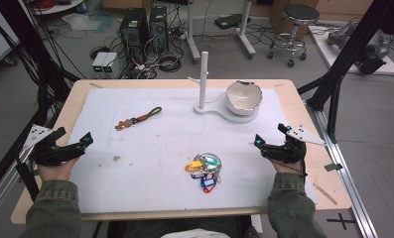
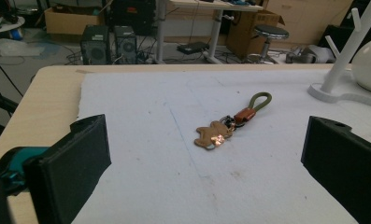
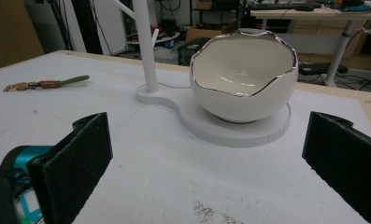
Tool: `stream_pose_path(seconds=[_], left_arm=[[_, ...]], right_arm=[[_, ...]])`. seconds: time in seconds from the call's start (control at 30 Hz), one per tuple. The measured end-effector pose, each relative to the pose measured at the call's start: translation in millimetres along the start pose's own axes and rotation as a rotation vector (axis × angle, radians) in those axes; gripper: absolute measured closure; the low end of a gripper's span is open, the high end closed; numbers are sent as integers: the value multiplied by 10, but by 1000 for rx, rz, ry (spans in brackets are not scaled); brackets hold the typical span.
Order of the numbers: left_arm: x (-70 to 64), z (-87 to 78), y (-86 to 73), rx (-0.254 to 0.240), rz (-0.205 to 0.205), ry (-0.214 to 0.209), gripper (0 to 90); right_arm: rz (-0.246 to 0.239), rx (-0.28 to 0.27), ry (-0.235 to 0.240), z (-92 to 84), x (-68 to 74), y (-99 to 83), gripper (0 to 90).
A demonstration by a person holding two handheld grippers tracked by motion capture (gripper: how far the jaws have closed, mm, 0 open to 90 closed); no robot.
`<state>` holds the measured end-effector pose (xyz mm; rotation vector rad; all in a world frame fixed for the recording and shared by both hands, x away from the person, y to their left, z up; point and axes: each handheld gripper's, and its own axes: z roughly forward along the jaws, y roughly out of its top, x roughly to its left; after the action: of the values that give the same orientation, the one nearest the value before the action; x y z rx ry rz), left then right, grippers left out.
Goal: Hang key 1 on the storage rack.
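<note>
Overhead, high view: left gripper (image 1: 80,143) at the mat's left edge, right gripper (image 1: 262,144) at its right edge, both held low, jaws spread wide, nothing between them. Brown leather keychain (image 1: 137,118) with an olive loop lies on the white mat (image 1: 135,188), ahead of the left gripper and well apart from it. Bunch of coloured key tags (image 1: 205,169) lies near the front centre, between the two hands. White peg stand (image 1: 203,74) and eggshell-shaped bowl (image 1: 243,97) share one base at the far right.

Left gripper view: keychain (image 2: 231,127) sits flat, centred between the wide jaws but far ahead. Risk, as I judge it: the flat leather tag offers little edge; a shallow approach could push it across the mat rather than pinch it, and a grip on the loop alone may let the tag swing.

Right gripper view: bowl (image 3: 243,77) and peg post (image 3: 147,46) stand close ahead of the open jaws. Risk: a careless forward reach could knock the bowl, which merely rests on its base (image 3: 248,133), or snag a peg.
</note>
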<state>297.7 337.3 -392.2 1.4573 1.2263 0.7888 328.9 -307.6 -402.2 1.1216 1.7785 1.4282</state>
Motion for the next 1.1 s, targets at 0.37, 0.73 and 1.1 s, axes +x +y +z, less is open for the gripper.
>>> stream_pose_path(seconds=[0.37,0.73,1.1], left_arm=[[-9,107,91,61,38,-42,17],[-87,233,294,107,89,-92,17],[-234,450,547,136,146,-136,17]], right_arm=[[-16,-2,-4,-22,13,-11,7],[-20,-4,-3,-16,12,-8,7],[-10,-3,-3,-22,9,-9,7]])
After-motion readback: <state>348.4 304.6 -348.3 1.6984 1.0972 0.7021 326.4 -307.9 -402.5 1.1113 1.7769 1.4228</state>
